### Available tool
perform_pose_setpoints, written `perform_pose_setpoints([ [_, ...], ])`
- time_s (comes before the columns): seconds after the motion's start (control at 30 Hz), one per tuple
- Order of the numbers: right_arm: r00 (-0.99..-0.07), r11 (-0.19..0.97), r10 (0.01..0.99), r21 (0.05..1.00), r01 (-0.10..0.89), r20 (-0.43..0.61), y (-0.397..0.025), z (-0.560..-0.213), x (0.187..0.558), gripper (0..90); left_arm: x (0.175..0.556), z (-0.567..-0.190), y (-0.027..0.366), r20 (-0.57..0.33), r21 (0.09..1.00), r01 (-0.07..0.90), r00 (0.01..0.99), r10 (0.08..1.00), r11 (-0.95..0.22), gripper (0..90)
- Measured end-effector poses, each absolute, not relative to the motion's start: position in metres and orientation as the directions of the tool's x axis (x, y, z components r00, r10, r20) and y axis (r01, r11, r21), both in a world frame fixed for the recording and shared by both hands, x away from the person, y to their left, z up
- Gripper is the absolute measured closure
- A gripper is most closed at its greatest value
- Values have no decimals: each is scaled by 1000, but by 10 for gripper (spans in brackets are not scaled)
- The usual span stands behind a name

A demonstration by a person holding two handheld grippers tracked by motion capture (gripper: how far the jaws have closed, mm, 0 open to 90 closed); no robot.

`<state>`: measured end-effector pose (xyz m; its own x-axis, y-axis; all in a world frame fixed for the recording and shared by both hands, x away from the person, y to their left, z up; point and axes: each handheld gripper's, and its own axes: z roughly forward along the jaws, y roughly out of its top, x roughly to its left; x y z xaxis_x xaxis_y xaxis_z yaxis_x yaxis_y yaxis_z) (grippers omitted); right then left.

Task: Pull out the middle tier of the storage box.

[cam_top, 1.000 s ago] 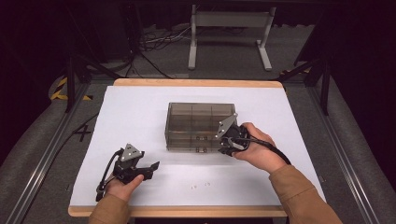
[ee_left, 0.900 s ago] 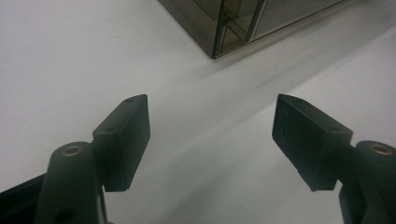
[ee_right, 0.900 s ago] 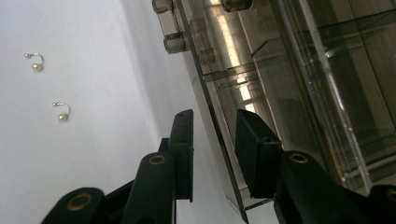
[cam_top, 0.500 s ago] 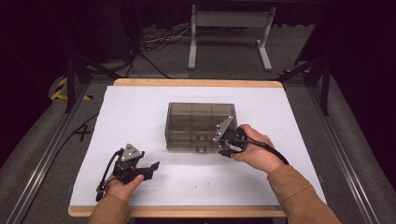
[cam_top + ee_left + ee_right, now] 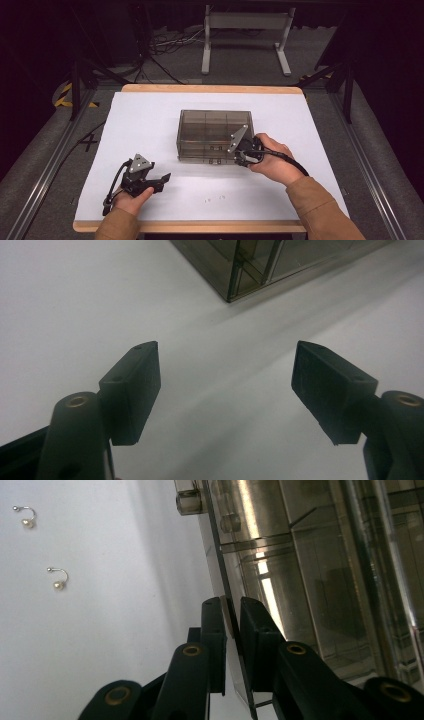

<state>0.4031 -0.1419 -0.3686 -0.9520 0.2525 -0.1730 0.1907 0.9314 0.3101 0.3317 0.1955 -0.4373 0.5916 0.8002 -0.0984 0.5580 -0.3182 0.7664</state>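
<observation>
Smoky transparent organiser box (image 5: 215,135) is placed near the middle of the counter (image 5: 150,115), which is covered in white. Inner dividers are seen through its walls in the high view and in the right gripper view.

The right tongs (image 5: 243,154) are held by the right hand (image 5: 272,161) at the box's front right corner, at about 4 o'clock from the middle of the box. In the right gripper view the right tongs (image 5: 231,617) are closed narrowly on the thin edge of the front panel (image 5: 227,625), one jaw on each side of it. A small hinge or latch piece (image 5: 187,500) is seen at the top of the same panel.

Two small pearl earrings (image 5: 42,547) with curved metal hooks are lying on the white surface, apart from the box; in the high view they are seen only as tiny marks (image 5: 215,198) at about 6 o'clock from the box.

The left tongs (image 5: 159,181) are held by the left hand (image 5: 131,200) at about 7 o'clock from the box, well apart from it. In the left gripper view the left tongs (image 5: 226,382) are spread wide with nothing between them, and a corner of the box (image 5: 240,270) is seen at 12 o'clock.
</observation>
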Motion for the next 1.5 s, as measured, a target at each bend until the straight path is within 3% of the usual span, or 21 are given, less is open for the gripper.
perform_pose_setpoints([
  [1.5,-979,951,141,294,94,-144,-144,-375,364,859,332,-438,196,-99,763,562,588,803,-318,283],
])
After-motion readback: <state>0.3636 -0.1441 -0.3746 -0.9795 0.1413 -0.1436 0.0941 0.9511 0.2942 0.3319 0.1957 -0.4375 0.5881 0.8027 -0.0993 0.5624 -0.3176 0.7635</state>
